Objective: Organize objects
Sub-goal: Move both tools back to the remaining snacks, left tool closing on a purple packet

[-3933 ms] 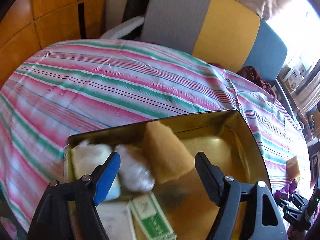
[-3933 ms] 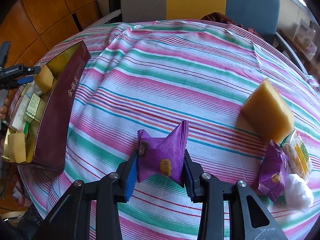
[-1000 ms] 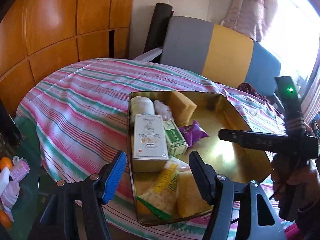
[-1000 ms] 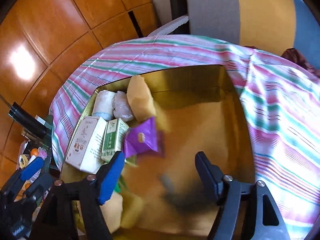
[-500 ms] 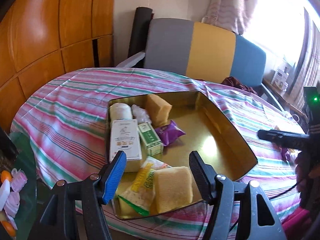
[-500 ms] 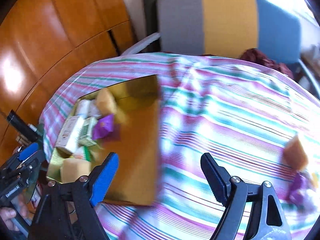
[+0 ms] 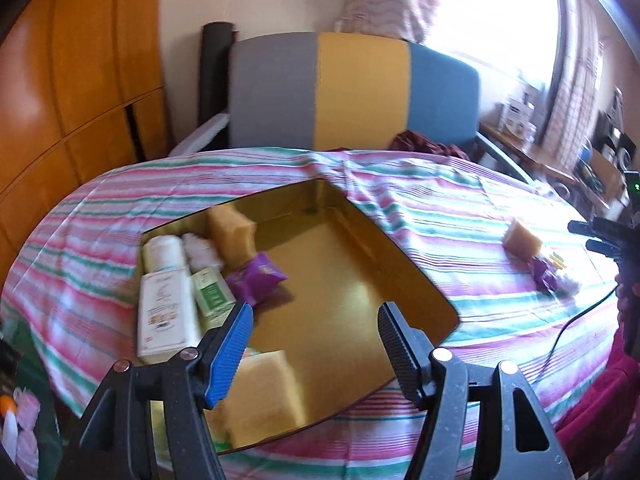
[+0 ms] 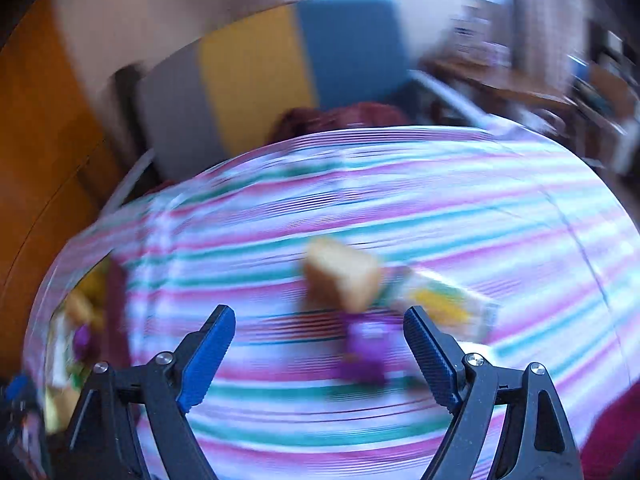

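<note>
A gold tin box (image 7: 344, 280) sits on the striped tablecloth (image 7: 460, 216). It holds a white box (image 7: 164, 316), a green box (image 7: 212, 296), a purple packet (image 7: 258, 278), two yellow sponges (image 7: 230, 228) and other small items. My left gripper (image 7: 314, 344) is open and empty above the tin's near edge. My right gripper (image 8: 318, 354) is open and empty. In its blurred view a yellow sponge (image 8: 340, 278), a purple packet (image 8: 366, 346) and a yellow-green packet (image 8: 448, 308) lie on the cloth just ahead. These also show at the right of the left wrist view (image 7: 522, 238).
A grey, yellow and blue chair back (image 7: 352, 92) stands behind the table. Wooden panels (image 7: 72, 80) are at the left. A dark red cloth (image 7: 424, 146) lies at the table's far edge. The tin shows at the left edge of the right wrist view (image 8: 92, 304).
My right gripper has left the purple packet in the tin and swung right to the loose items on the cloth. My left gripper has pulled back from the tin.
</note>
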